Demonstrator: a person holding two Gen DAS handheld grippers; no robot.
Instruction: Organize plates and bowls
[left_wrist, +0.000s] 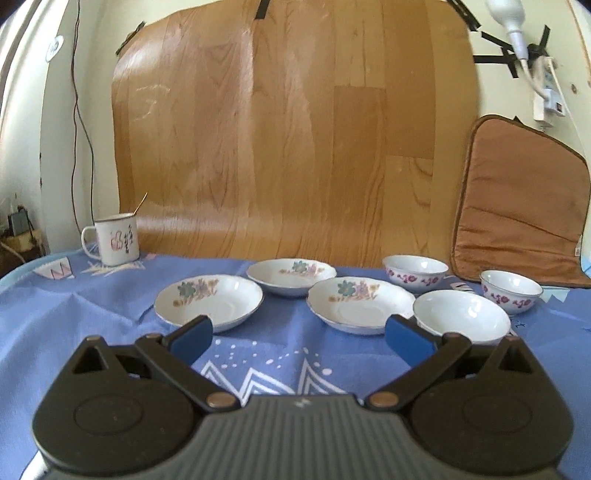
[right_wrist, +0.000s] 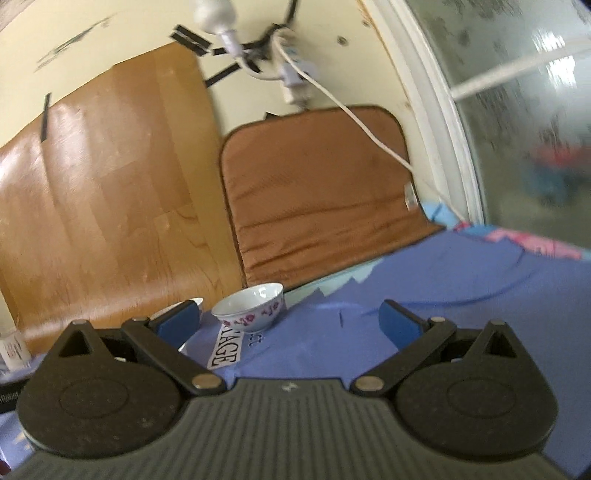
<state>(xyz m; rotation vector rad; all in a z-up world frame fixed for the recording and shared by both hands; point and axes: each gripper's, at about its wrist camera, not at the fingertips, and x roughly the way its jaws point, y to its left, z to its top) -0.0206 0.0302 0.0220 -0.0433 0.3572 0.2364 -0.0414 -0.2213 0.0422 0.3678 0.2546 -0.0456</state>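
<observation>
Left gripper (left_wrist: 301, 338) fingers spread wide, empty; right gripper (right_wrist: 290, 323) likewise. Risk: glazed plates (left_wrist: 208, 301) slip from thin-rim pinch (blue cloth (left_wrist: 92, 314) wrinkled), knocking neighbouring bowl (left_wrist: 461, 315).

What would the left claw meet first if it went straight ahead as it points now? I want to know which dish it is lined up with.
Probably the near right plate, which lies just right of the line between the open left claw fingers; only bare blue cloth lies nearer. Depth is uncertain.

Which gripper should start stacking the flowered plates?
Left, probably. The left gripper is open and faces the three flowered plates, which lie apart ahead of it. The right gripper, also open, sees mainly a patterned bowl.
</observation>
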